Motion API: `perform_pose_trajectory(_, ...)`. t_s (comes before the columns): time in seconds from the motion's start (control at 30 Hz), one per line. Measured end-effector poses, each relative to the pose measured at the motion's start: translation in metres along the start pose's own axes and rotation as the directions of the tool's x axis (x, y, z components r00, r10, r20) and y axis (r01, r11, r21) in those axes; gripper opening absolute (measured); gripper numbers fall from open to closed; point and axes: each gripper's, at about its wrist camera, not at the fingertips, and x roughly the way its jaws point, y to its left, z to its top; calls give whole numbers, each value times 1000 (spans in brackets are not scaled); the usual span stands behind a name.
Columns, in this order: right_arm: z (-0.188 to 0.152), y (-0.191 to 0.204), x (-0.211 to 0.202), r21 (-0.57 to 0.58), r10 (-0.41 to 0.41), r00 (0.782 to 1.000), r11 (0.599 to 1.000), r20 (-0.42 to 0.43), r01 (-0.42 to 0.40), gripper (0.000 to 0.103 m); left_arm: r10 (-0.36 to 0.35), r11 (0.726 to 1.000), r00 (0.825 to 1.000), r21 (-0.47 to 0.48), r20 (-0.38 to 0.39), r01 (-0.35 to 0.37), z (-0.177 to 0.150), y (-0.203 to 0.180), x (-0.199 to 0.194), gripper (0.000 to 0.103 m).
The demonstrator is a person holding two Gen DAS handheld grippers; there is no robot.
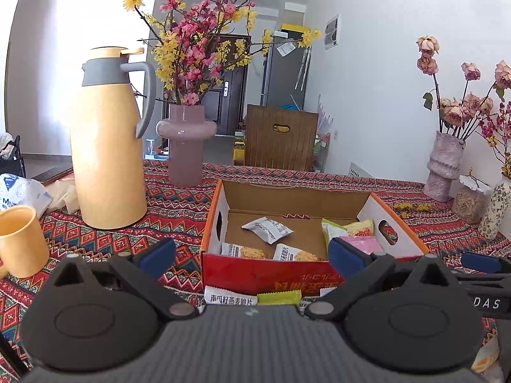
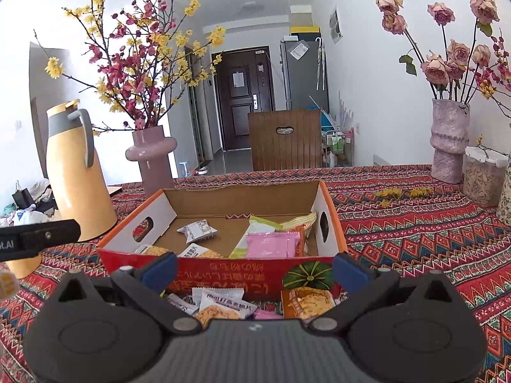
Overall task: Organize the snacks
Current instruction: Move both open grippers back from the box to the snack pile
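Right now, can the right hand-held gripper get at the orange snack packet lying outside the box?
Probably yes. The right hand-held gripper is open, and the orange packet lies just ahead, in front of the box, with nothing covering it.

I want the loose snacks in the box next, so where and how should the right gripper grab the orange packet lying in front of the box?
Grip the orange packet across its short width near the middle, coming straight down from above. It seems to lie flat on the tablecloth beside the box's red front wall, so a side approach would likely hit the wall. The right gripper is open, already near it.
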Motion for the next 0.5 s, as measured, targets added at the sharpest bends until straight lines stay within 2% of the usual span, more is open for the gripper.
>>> perform_pose_trajectory(0.5,-43,-20,-4,23,-41,992,999,-123,44,103,21,1000,997,-9,-81,-22,-38,23,-8,103)
